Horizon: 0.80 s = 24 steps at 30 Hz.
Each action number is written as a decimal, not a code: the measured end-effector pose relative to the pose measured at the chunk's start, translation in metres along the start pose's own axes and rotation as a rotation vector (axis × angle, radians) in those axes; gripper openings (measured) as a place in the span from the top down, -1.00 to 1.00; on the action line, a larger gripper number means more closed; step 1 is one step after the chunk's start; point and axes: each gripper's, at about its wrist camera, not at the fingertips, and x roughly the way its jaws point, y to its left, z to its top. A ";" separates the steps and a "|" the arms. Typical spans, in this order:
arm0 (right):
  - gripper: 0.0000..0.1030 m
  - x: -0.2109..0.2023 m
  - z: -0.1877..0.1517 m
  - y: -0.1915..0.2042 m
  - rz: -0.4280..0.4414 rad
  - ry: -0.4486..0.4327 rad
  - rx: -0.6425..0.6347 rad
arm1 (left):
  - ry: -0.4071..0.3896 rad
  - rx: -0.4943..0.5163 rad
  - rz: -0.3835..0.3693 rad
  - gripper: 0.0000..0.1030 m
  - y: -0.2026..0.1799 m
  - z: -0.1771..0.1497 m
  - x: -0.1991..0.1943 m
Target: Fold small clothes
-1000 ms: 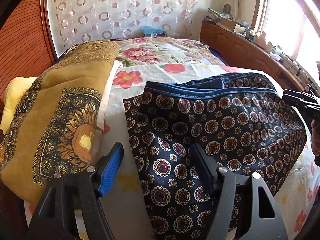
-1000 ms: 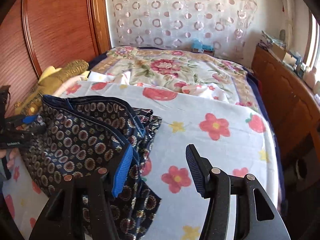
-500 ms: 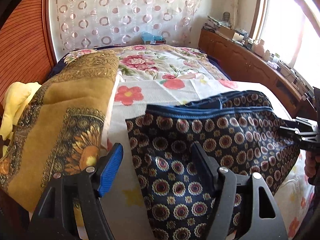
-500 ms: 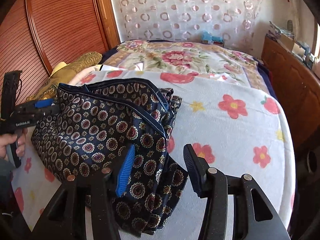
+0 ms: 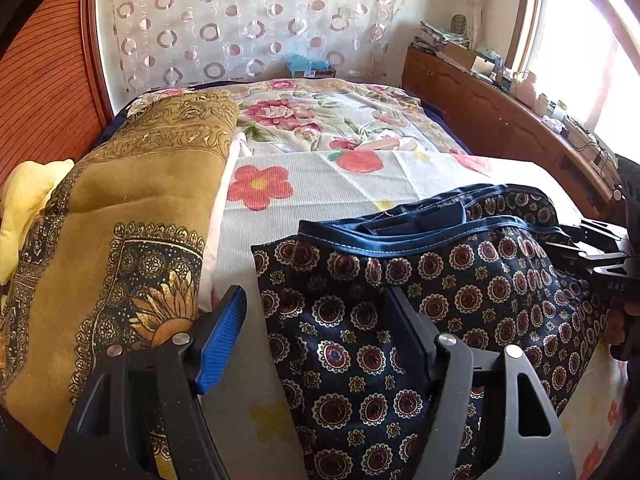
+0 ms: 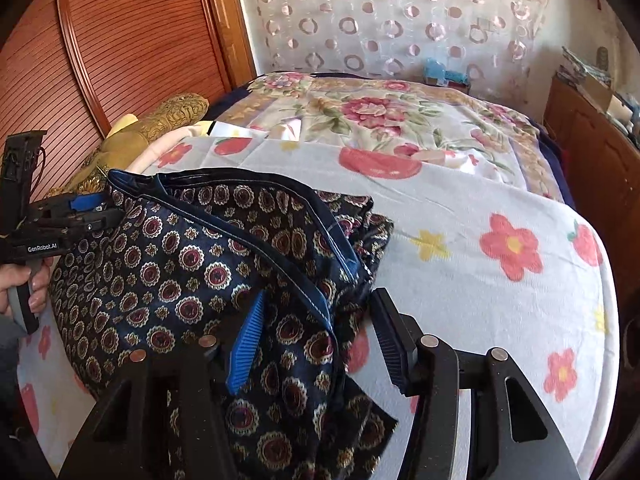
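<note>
Your left hand-held gripper [image 5: 316,332] hangs released over the near-left corner of the navy patterned shorts [image 5: 420,300], one finger over the cloth, the other over bare bed sheet [image 5: 320,188]. Your right hand-held gripper [image 6: 316,332] is likewise unclenched, its fingers straddling the shorts' bunched right edge and blue waistband [image 6: 304,280]. The shorts lie rumpled on the flowered sheet at the bed's near end. A folded mustard blanket [image 5: 120,240] crowds the left side, just beside the garment; a wooden cabinet [image 5: 500,112] lines the right. Only the right-wrist view shows your left hand [image 6: 20,284] on its handle; only the left-wrist view shows the bright window [image 5: 580,60].
</note>
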 end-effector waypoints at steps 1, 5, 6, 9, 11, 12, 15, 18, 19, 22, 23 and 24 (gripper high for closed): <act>-0.08 0.001 0.001 0.000 0.000 -0.003 -0.003 | 0.001 -0.001 -0.002 -0.33 0.000 0.000 0.000; -0.08 0.004 0.000 0.003 0.002 -0.006 -0.022 | -0.001 -0.008 -0.031 -0.16 0.002 0.000 -0.001; -0.06 0.004 0.000 0.004 0.005 -0.005 -0.026 | -0.003 -0.012 -0.037 -0.12 0.003 0.000 -0.001; 0.03 0.004 0.001 0.006 0.024 -0.003 -0.039 | -0.005 -0.030 -0.046 -0.07 0.007 -0.001 -0.002; 0.16 0.005 0.002 0.009 0.040 0.001 -0.048 | -0.001 -0.034 -0.048 -0.07 0.007 -0.002 -0.001; 0.25 0.005 0.002 0.011 0.044 0.002 -0.052 | 0.002 -0.034 -0.047 -0.07 0.007 -0.002 0.000; 0.56 0.005 0.001 0.014 0.082 0.005 -0.063 | 0.008 -0.036 -0.048 -0.07 0.008 -0.002 0.002; 0.68 0.002 -0.001 0.014 0.088 -0.005 -0.062 | 0.015 -0.039 -0.053 -0.06 0.008 -0.002 0.003; 0.69 0.001 -0.002 0.014 0.082 -0.009 -0.058 | 0.017 -0.035 -0.051 -0.07 0.008 -0.001 0.003; 0.58 -0.003 -0.004 0.015 0.044 -0.016 -0.060 | 0.023 -0.026 -0.036 -0.09 0.006 -0.001 0.005; 0.50 -0.003 -0.004 0.017 0.017 -0.020 -0.054 | 0.023 -0.023 -0.033 -0.10 0.005 -0.001 0.005; 0.31 -0.005 -0.004 0.017 -0.014 -0.025 -0.047 | 0.024 -0.023 -0.032 -0.10 0.005 0.000 0.005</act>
